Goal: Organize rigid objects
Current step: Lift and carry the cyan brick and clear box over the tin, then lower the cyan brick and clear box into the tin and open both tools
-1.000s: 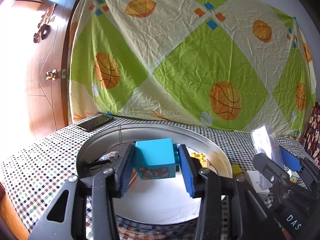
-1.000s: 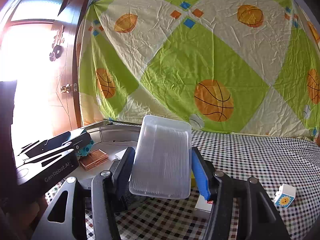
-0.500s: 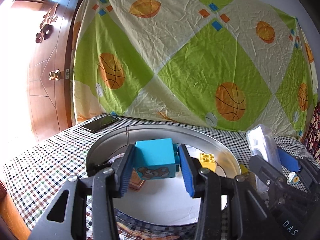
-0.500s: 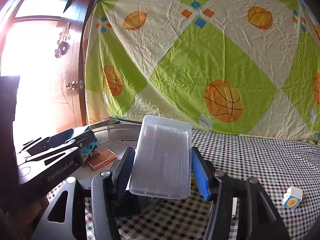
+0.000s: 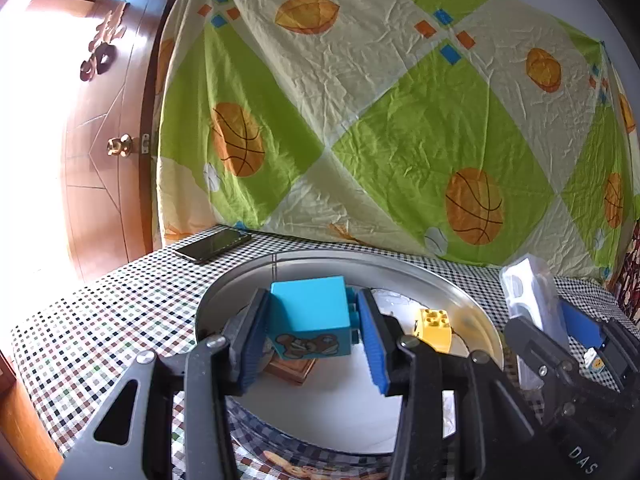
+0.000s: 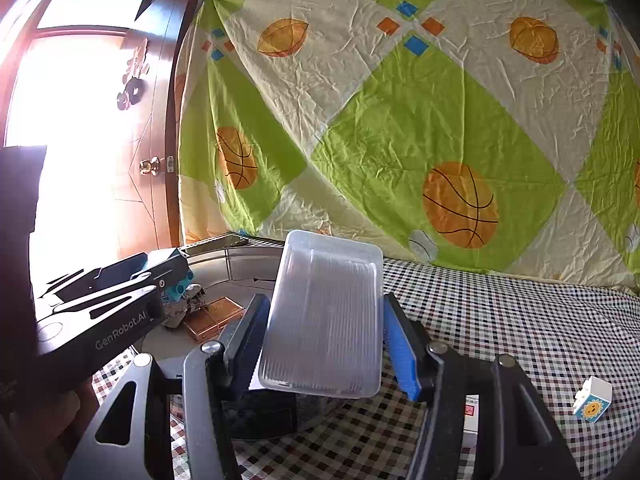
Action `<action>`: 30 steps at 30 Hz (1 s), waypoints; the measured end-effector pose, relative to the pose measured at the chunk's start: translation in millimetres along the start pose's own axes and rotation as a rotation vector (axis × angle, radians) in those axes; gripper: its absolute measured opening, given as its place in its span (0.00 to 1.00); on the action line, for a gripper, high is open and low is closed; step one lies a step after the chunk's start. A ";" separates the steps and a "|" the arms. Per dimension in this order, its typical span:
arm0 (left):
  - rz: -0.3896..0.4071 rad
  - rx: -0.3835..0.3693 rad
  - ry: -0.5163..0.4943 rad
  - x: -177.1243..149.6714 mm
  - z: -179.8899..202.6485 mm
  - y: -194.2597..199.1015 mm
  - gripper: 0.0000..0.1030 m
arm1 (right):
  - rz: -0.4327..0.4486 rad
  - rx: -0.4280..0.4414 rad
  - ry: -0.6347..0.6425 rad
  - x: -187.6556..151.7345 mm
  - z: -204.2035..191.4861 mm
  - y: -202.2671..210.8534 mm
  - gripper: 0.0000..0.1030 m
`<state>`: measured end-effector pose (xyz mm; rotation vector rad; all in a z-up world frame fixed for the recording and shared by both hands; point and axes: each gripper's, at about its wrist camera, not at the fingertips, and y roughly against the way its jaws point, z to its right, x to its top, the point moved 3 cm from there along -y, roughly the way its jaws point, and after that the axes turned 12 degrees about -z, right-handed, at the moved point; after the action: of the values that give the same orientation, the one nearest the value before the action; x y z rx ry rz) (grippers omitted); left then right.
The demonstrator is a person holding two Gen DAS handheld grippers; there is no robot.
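My left gripper [image 5: 314, 338] is shut on a blue toy block [image 5: 310, 316] with a bear picture and holds it over the round metal tray [image 5: 420, 276]. A yellow block [image 5: 434, 322] and a brown flat case [image 5: 292, 368] lie in the tray. My right gripper [image 6: 326, 346] is shut on a clear plastic box [image 6: 324, 312], held upright beside the tray's right side; the box also shows in the left wrist view [image 5: 528, 292]. The left gripper shows in the right wrist view [image 6: 112, 304] at the left.
A black phone [image 5: 212, 244] lies on the checked tablecloth behind the tray. A small white block with a sun [image 6: 594, 398] lies on the cloth at the right. A basketball-print sheet hangs behind the table. A wooden door stands at the left.
My left gripper has moved left and a little back with the blue block, so the yellow block and brown case now show. The right gripper has drifted slightly with the box.
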<state>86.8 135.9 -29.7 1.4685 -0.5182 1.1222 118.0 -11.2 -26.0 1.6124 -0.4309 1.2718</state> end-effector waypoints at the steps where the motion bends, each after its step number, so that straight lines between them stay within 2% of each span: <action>1: 0.000 0.000 0.001 0.0 -0.7 0.1 0.42 | -0.001 0.001 0.003 0.2 -1.6 -0.4 0.57; 12: 0.003 0.021 0.011 1.1 -14.6 0.5 0.42 | -0.001 0.016 0.021 2.2 -13.9 -4.7 0.57; 20: -0.023 0.022 -0.004 4.6 -19.4 -7.6 0.42 | -0.036 0.044 0.048 5.8 -24.9 -16.6 0.57; 27: -0.103 0.002 -0.058 11.3 -14.1 -28.1 0.42 | -0.082 0.072 0.004 14.0 -14.3 -27.1 0.57; 30: -0.160 -0.040 -0.069 12.8 -10.1 -39.8 0.42 | -0.111 0.094 -0.016 17.9 -9.6 -31.9 0.57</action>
<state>121.9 158.4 -40.2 1.4905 -0.4595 0.9331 144.1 16.1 -25.9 1.7025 -0.2904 1.2117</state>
